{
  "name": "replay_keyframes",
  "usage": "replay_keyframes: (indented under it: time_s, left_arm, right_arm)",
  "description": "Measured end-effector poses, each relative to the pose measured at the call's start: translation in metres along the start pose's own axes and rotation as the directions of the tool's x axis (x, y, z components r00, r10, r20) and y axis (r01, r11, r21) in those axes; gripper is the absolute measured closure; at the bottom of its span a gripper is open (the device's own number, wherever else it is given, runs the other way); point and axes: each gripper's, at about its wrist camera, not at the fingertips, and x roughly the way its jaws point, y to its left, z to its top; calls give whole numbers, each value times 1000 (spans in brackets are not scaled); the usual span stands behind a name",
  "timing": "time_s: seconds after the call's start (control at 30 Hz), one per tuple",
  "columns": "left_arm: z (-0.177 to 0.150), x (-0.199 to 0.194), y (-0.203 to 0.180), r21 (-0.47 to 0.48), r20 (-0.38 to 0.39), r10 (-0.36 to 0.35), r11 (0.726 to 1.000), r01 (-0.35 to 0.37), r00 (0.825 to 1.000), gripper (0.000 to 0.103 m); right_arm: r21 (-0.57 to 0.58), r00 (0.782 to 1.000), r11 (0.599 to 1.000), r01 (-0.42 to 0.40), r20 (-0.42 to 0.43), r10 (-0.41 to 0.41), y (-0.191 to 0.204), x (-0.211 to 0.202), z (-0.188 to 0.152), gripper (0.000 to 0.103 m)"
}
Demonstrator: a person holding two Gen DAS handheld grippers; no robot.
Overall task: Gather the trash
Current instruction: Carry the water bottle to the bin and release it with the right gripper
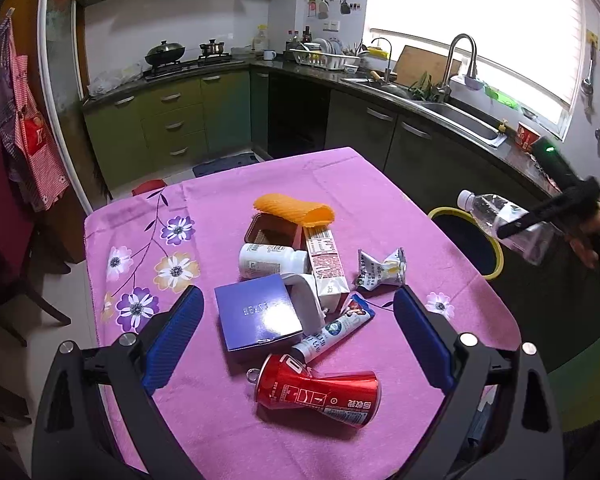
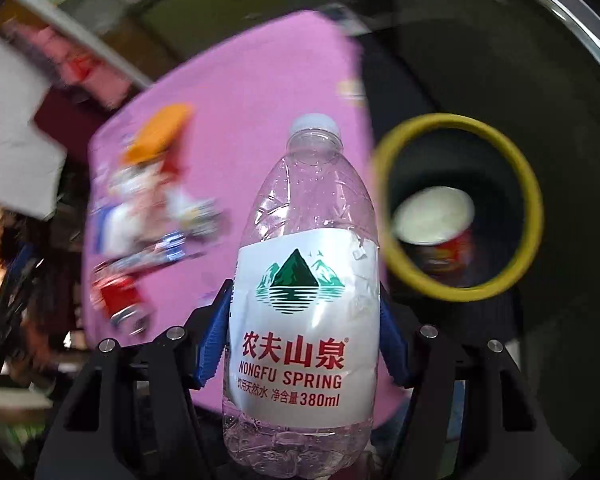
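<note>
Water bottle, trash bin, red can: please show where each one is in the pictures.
water bottle (image 2: 304, 320), right wrist view, on its white label.
trash bin (image 2: 512, 152), right wrist view, on its yellow rim.
red can (image 1: 320, 394), left wrist view, on its dented side.

Blown-out window (image 1: 472, 20) glare; motion-blurred, fisheye-warped right-wrist background.

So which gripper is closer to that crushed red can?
Left. The left gripper hangs open just above the red can; the right gripper is off beside the table, clamping a water bottle.

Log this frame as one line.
right gripper: shut on water bottle | near yellow-rimmed bin | left gripper: open over table | red can: still there
</note>
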Motion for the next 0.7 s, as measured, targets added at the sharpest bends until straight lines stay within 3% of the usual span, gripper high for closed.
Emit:
replay_keyframes:
  time_s: [0.13, 0.33, 0.43, 0.47, 0.53, 0.7]
  left_arm:
    - [1, 2, 0, -3, -6, 3, 1000, -3, 1000, 12]
    - [2, 2, -1, -9, -22, 23, 1000, -23, 999, 12]
    - [1, 3, -3, -10, -33, 27, 1000, -27, 999, 12]
    - [0, 3, -4, -11, -37, 27, 1000, -28, 999, 12]
    - [-1, 3, -5, -13, -46, 29, 999, -29, 999, 12]
    - [-6, 6, -11, -13, -71, 34, 999, -35, 997, 9]
  right_arm:
    - [120, 995, 990, 77, -76, -68, -65, 31, 33, 38]
    - [228, 985, 967, 114, -151, -81, -127, 87, 69, 38]
    - [244, 984, 963, 117, -159, -79, -143, 112, 84, 37]
    - [251, 983, 960, 126, -162, -86, -147, 117, 86, 27]
    - [249, 978, 951, 185, -140, -153, -151, 120, 87, 21]
    - [217, 984, 961, 174, -62, -164, -141, 92, 72, 21]
